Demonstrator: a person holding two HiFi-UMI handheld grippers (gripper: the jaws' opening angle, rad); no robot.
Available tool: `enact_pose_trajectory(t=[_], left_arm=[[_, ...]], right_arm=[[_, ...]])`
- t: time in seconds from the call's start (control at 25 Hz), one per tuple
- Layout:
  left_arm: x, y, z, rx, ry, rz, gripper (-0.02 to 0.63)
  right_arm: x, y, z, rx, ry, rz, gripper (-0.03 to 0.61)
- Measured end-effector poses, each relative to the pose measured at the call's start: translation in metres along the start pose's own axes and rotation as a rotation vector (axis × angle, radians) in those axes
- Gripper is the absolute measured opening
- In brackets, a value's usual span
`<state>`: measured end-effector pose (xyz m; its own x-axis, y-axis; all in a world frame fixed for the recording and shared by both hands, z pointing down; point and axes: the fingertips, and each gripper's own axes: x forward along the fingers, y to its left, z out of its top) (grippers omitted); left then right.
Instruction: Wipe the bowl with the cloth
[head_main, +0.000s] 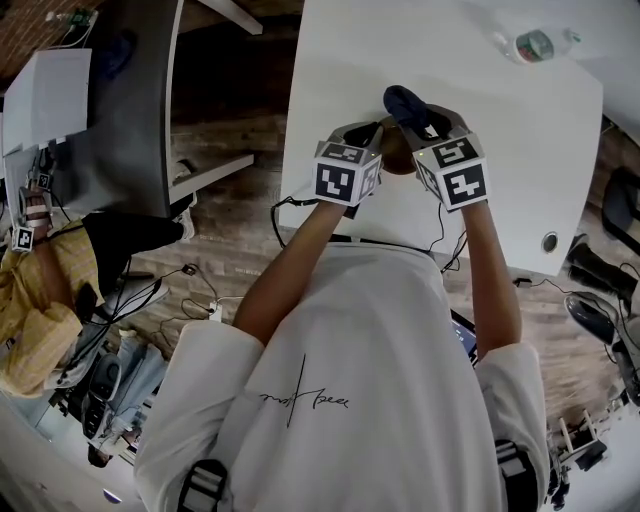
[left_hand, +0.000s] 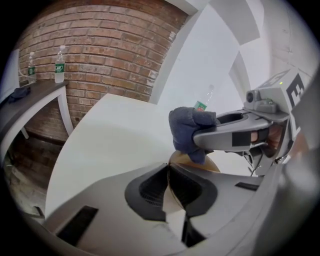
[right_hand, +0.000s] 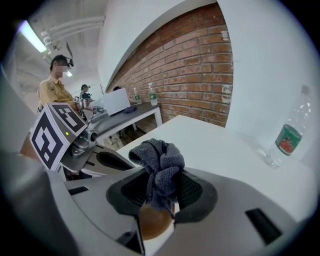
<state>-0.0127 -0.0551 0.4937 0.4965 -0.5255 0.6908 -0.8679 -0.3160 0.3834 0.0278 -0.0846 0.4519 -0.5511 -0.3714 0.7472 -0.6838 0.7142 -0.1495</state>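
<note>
Grey cloth (right_hand: 161, 165) clenched in right tool (right_hand: 162, 192) | left tool (left_hand: 168, 180) grips bowl (right_hand: 152, 223) | bottle (right_hand: 289, 132) beyond

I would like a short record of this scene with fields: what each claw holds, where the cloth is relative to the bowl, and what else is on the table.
left claw: shut on the thin rim of the brown bowl
right claw: shut on the dark cloth, bunched between its pads
cloth and bowl: the cloth hangs right over the bowl, its lower end down at the rim
surface: white table
other item: clear plastic bottle on the table, apart from the bowl
</note>
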Motion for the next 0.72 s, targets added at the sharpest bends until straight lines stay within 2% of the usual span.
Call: enact_pose_trajectory(t=[0.32,0.72], left_arm=[[-0.001,0.001,0.001,-0.006,-0.001,-0.001,0.011],[-0.004,0.004,-0.002,0.027,0.01,-0.008,0.011]], right_arm=[[-0.007,-0.006,-0.006,0.013,0.009,-0.025,0.11],[-0.018,-0.01,-0.019,0.1,-0.005,-0.051,0.11]])
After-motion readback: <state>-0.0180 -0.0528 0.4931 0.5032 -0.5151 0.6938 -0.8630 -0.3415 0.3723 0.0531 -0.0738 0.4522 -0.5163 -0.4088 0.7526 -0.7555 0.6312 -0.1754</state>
